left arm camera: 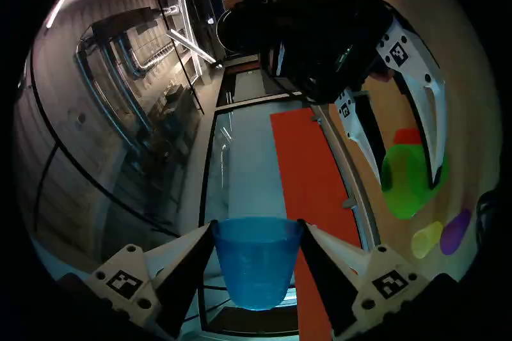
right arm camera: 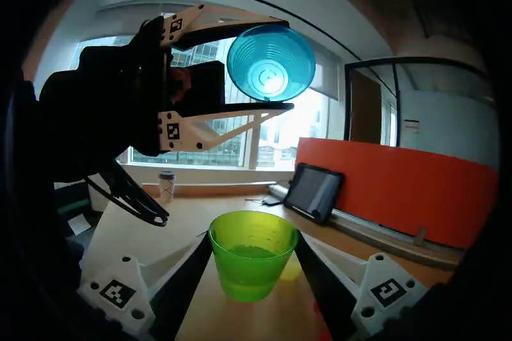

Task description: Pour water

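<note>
A translucent blue cup [left arm camera: 256, 267] sits between my left gripper's [left arm camera: 256, 229] fingers, which are shut on it. In the right gripper view that blue cup [right arm camera: 271, 63] lies tipped on its side, high in the left gripper [right arm camera: 288, 64], up and a little behind the green cup [right arm camera: 253, 264]. My right gripper [right arm camera: 253, 238] is shut on this upright green cup just above the wooden table [right arm camera: 192, 213]; a liquid line seems to show low inside it. The left gripper view shows the right gripper [left arm camera: 409, 181] gripping the green cup [left arm camera: 406, 178].
A yellow cup [left arm camera: 425, 238], a purple cup [left arm camera: 456, 232] and a red one [left arm camera: 406, 136] stand near the green cup. A tablet [right arm camera: 313, 190] leans against an orange partition [right arm camera: 409, 187]. A small lidded jar [right arm camera: 166, 184] stands by the window.
</note>
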Tool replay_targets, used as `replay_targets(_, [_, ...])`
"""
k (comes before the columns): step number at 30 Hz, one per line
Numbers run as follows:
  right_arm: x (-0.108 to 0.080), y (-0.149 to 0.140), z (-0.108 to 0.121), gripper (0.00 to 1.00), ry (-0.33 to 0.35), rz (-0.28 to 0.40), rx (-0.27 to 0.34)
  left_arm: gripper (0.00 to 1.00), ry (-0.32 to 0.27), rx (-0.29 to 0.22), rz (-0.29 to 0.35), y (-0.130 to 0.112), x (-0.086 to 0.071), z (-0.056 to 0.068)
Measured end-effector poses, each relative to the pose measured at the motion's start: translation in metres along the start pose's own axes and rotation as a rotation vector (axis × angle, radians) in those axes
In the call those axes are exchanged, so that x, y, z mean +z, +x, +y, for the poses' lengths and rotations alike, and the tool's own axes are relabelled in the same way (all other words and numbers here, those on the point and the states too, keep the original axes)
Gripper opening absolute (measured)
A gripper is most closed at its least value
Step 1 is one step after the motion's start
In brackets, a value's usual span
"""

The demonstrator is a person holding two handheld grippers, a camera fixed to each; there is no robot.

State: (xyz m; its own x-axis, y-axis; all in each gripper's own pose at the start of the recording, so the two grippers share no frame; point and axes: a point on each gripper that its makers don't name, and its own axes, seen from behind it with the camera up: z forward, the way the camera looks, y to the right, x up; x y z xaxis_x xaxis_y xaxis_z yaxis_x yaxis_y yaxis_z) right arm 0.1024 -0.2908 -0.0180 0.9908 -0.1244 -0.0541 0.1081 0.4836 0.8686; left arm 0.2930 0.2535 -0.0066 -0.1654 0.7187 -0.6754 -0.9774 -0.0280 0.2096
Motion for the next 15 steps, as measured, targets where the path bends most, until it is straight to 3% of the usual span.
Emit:
replay_targets(8, [0.000,0.001,0.000,0.92,0.000,0.000,0.000,0.89,-0.006,-0.036,-0.002,-0.003,0.002,0.001])
replay_targets(15, [-0.001,0.004,0.002,0.92,-0.005,0.007,0.005,0.89,-0.014,-0.207,-0.015,-0.011,0.004,0.006])
